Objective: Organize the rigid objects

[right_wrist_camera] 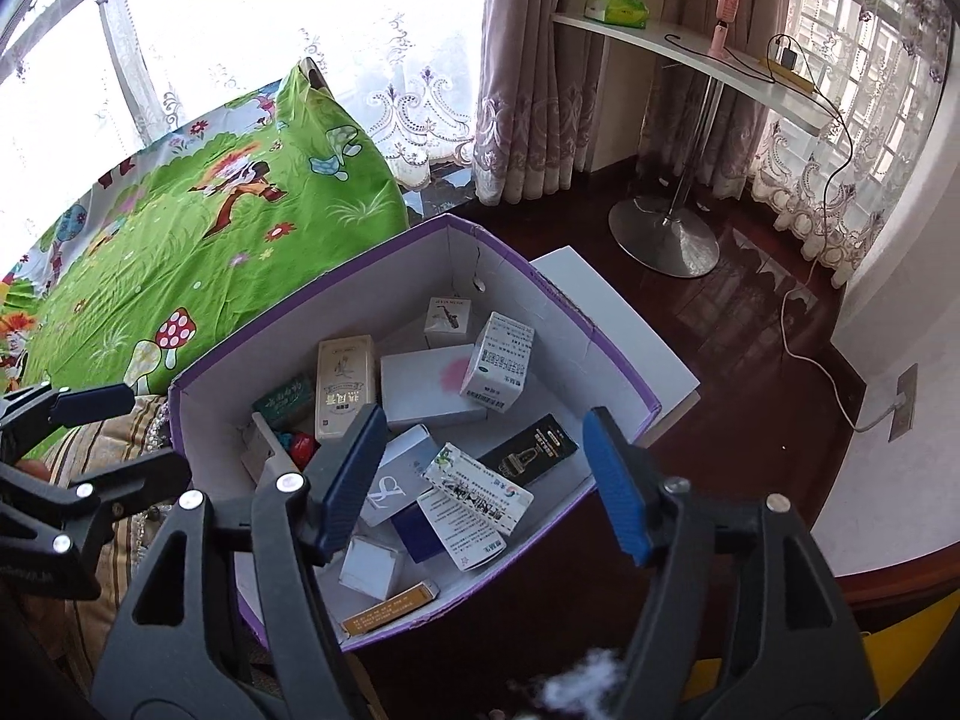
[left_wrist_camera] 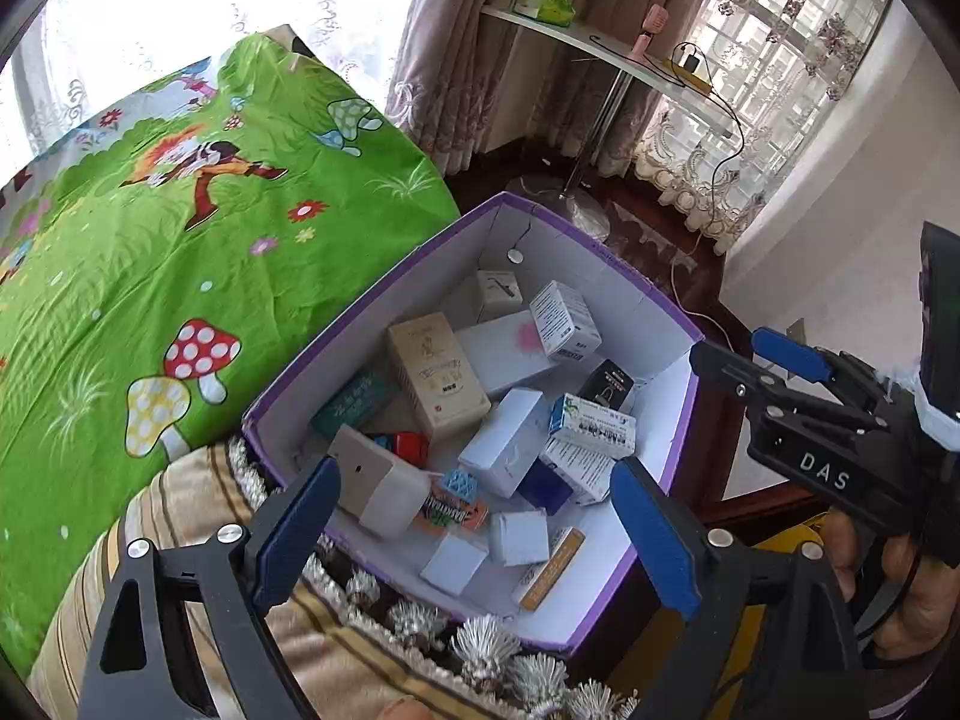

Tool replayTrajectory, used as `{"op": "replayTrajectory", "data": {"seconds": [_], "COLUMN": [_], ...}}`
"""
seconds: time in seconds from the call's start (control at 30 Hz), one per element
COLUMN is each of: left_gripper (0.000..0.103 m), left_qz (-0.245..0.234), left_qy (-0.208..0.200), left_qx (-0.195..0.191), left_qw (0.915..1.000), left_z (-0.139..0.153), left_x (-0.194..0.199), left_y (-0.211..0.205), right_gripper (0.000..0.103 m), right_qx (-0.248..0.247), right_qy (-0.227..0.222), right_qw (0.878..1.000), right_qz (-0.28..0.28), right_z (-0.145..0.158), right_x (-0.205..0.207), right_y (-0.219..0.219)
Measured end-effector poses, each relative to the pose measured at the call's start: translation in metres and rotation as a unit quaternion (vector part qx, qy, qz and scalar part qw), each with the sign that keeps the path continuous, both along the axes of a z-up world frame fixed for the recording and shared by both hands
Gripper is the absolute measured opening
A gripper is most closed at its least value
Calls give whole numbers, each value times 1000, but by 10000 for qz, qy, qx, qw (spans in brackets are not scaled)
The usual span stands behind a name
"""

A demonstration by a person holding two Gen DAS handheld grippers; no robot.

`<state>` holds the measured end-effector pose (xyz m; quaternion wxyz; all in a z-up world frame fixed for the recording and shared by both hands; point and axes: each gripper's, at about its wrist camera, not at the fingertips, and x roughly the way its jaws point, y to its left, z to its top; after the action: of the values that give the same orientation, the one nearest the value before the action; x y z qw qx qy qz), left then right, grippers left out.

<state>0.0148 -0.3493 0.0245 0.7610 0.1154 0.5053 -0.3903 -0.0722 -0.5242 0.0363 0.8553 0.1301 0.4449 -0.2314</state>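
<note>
A green cartoon bed cover (left_wrist_camera: 198,252) lay beside the purple box (right_wrist_camera: 606,354); a striped cushion (left_wrist_camera: 198,528) touched its near wall; small cartons (left_wrist_camera: 438,381) lay jumbled inside; both the left tongs (left_wrist_camera: 474,528) and right tongs (right_wrist_camera: 480,480) hung tilted down over the box, jaws apart, holding nothing; "DAS" showed on the right tongs' body.

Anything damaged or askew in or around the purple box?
Yes. The purple box has a crack running down its far inner wall, and the small cartons inside lie jumbled, tilted and overlapping rather than stacked.
</note>
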Motion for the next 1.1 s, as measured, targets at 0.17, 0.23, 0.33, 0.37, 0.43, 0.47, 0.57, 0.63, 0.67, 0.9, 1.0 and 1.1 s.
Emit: {"op": "replayTrajectory", "data": {"seconds": [0.17,0.23,0.33,0.37,0.43,0.47,0.57,0.63,0.67,0.9,1.0,1.1], "left_gripper": [100,100,100,100,100,100,100,100,100,100,100,100], "left_qz": [182,280,423,468,534,548,563,558,564,585,589,590], "left_qy": [261,284,387,406,494,569,607,571,576,633,636,640], "left_qx": [-265,-277,-268,-287,-308,-297,-260,-226,-227,-237,-238,-234], "left_qw": [9991,9988,9980,9977,9969,9964,9962,9965,9965,9960,9960,9959], "left_z": [1,-4,-10,-11,-14,-17,-21,-21,-22,-24,-24,-25], "left_x": [-22,-26,-24,-23,-22,-20,-21,-22,-22,-21,-21,-20], "left_y": [28,36,41,43,45,45,44,43,43,44,44,44], "right_gripper": [71,71,71,71,71,71,71,71,71,71,71,71], "right_qx": [22,15,29,33,33,54,94,61,53,60,67,78], "right_qy": [70,110,168,176,180,184,176,168,160,203,210,207], "right_qw": [10000,9999,9997,9997,9997,9997,9997,9997,9997,9996,9996,9996], "right_qz": [25,81,151,170,169,154,130,153,163,179,182,184], "right_z": [-1,-1,-2,-2,-3,-4,-4,-2,-2,-5,-5,-6], "right_x": [-14,-20,-30,-33,-38,-39,-40,-39,-38,-37,-37,-37], "right_y": [9,16,24,26,28,27,27,27,28,29,28,29]}}
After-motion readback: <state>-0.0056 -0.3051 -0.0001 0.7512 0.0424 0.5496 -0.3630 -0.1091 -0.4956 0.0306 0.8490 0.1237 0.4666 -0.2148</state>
